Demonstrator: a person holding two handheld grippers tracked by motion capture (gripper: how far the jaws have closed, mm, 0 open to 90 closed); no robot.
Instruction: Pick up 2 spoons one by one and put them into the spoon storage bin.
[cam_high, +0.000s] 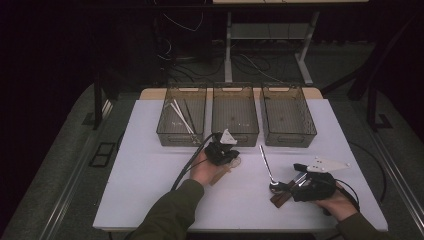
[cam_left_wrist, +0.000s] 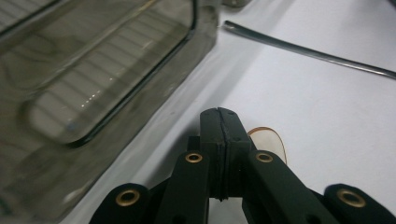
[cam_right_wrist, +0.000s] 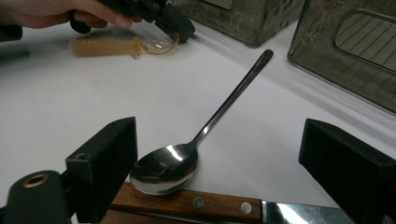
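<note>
Right now the amber plastic spoon (cam_right_wrist: 122, 46) lies under the closed left claw (cam_left_wrist: 219, 122).

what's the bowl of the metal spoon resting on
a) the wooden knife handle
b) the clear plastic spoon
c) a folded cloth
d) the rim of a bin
a: in the right gripper view the metal spoon has its bowl lying over the edge of the wooden knife handle, between the open jaws of the right tongs, its stem pointing off toward the bins.

White table (cam_high: 150, 170), three bins (cam_high: 235, 112), metal spoon (cam_high: 267, 167), knife (cam_high: 285, 192), plastic spoon (cam_high: 225, 170)
</note>
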